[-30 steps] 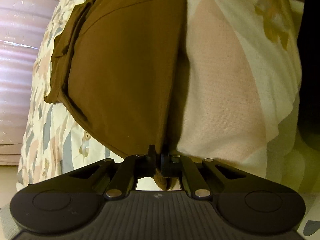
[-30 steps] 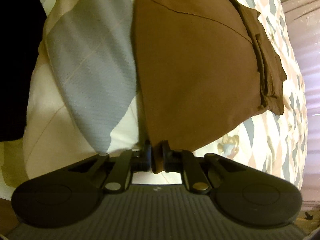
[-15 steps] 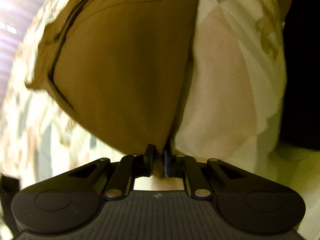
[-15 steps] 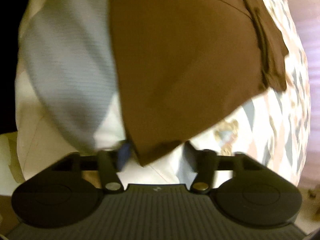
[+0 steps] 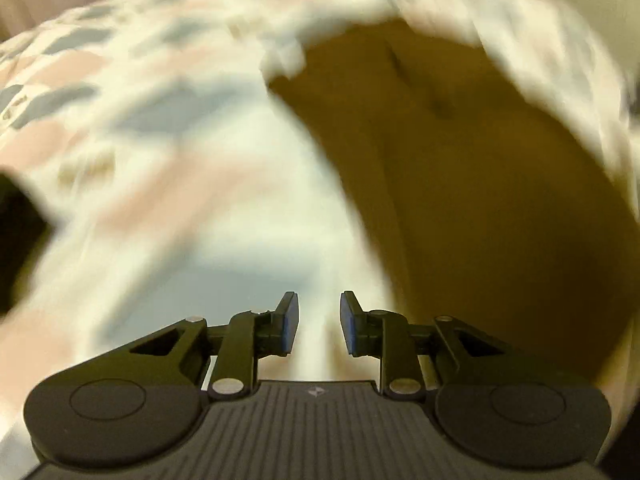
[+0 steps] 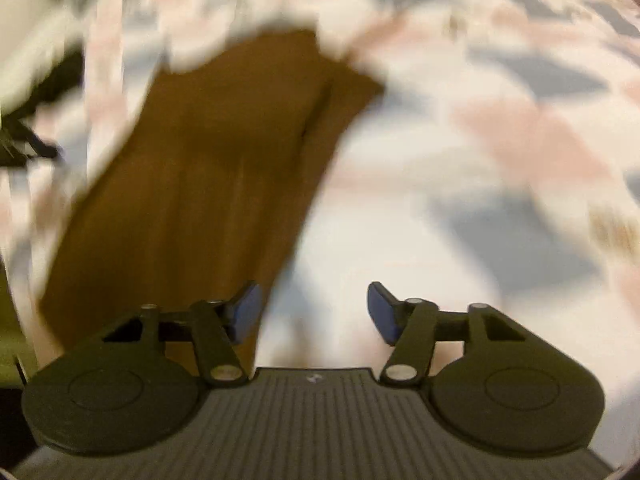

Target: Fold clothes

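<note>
A brown garment (image 5: 480, 184) lies folded on the patterned bedspread (image 5: 160, 152), to the right in the left wrist view. It also shows in the right wrist view (image 6: 208, 184), to the left and ahead. My left gripper (image 5: 319, 322) is open and empty, over the bedspread just left of the garment. My right gripper (image 6: 314, 310) is open and empty, its left finger beside the garment's near edge. Both views are blurred by motion.
The bedspread (image 6: 500, 160) has a cream, pink and grey pattern and fills most of both views. A dark object (image 5: 16, 224) sits at the left edge of the left wrist view. Another dark shape (image 6: 24, 136) sits at the left of the right wrist view.
Both grippers have opened and let go of the brown garment. Both have swung away, so the garment now lies to the side of each.
</note>
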Demonstrator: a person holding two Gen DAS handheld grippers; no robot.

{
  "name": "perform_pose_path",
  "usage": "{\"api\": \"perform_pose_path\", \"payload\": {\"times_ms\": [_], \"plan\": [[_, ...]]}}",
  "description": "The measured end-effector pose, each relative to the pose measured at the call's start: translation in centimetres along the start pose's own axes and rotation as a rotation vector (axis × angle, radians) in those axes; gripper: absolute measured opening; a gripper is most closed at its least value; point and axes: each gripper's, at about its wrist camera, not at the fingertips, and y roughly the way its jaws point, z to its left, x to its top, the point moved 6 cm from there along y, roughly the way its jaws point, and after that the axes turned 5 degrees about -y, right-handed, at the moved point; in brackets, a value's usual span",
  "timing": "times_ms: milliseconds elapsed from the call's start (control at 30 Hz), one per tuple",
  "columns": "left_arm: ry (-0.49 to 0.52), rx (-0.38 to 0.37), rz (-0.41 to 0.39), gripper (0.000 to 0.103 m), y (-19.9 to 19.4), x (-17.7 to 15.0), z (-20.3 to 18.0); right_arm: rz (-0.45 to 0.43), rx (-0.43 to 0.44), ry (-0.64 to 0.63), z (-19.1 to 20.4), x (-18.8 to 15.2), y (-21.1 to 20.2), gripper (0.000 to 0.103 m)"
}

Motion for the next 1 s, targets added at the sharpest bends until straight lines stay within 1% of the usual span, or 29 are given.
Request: {"api": "perform_pose_path", "payload": {"times_ms": [67, 100, 167, 200, 233, 267, 300, 400, 433, 467, 533, 600, 667, 700, 767, 800, 833, 900, 1000], "plan": [[-0.069, -0.082, -0.099, 0.031, 2.7, 6.9, 0.6, -0.090, 0.050, 0.008, -1.9, 5.4, 1.8, 0.047], [-0.097, -0.121, -0.142, 0.034, 4.0, 10.1, 0.8, -0.115, 0.075, -0.001, -2.7, 8.0, 3.0, 0.045], [-0.109, -0.177, -0.189, 0.036, 6.7, 15.4, 1.1, -0.145, 0.094, -0.032, -4.4, 12.4, 5.3, 0.042], [-0.104, -0.190, -0.201, 0.039, 8.3, 17.8, 1.2, -0.149, 0.103, -0.047, -5.1, 14.2, 6.4, 0.042], [-0.098, -0.207, -0.192, 0.043, 9.8, 19.5, 1.5, -0.146, 0.117, -0.061, -5.7, 15.7, 7.6, 0.042], [-0.097, -0.236, -0.171, 0.044, 11.5, 20.8, 1.8, -0.137, 0.129, -0.065, -6.2, 16.9, 8.6, 0.042], [-0.103, -0.255, -0.147, 0.043, 13.1, 21.7, 2.3, -0.127, 0.147, -0.067, -6.7, 18.0, 9.8, 0.042], [-0.133, -0.279, -0.080, 0.044, 16.8, 22.9, 3.4, -0.103, 0.225, -0.054, -8.1, 20.4, 14.4, 0.042], [-0.145, -0.295, -0.057, 0.046, 18.0, 23.2, 3.8, -0.092, 0.253, -0.047, -8.3, 21.1, 15.9, 0.042], [-0.165, -0.328, -0.034, 0.049, 19.0, 23.4, 4.2, -0.082, 0.271, -0.037, -8.5, 21.5, 17.2, 0.043], [-0.188, -0.372, 0.006, 0.060, 20.6, 23.4, 4.5, -0.055, 0.311, -0.022, -8.3, 21.6, 19.3, 0.044], [-0.174, -0.376, 0.049, 0.062, 22.5, 23.1, 4.3, -0.029, 0.342, -0.019, -7.8, 21.9, 21.2, 0.044], [-0.153, -0.378, 0.083, 0.061, 23.6, 22.6, 3.9, -0.011, 0.372, -0.012, -7.3, 22.2, 22.6, 0.044], [-0.144, -0.385, 0.081, 0.058, 23.8, 22.4, 3.6, -0.004, 0.386, -0.007, -7.1, 22.2, 23.1, 0.044], [-0.122, -0.397, 0.075, 0.039, 24.0, 22.1, 3.0, 0.012, 0.410, -0.005, -6.5, 22.0, 23.6, 0.030], [-0.099, -0.393, 0.064, 0.011, 23.7, 22.0, 2.7, 0.021, 0.419, -0.020, -6.0, 21.8, 23.6, 0.018], [-0.077, -0.389, 0.053, 0.003, 23.4, 21.8, 2.3, 0.021, 0.406, -0.051, -5.5, 21.5, 23.3, 0.009], [-0.032, -0.377, 0.026, 0.003, 22.7, 21.6, 1.7, -0.022, 0.358, -0.104, -4.6, 21.3, 22.2, 0.007], [0.026, -0.311, -0.059, 0.003, 19.9, 21.1, 0.8, -0.134, 0.299, -0.169, -3.0, 20.8, 18.8, 0.006]]}}
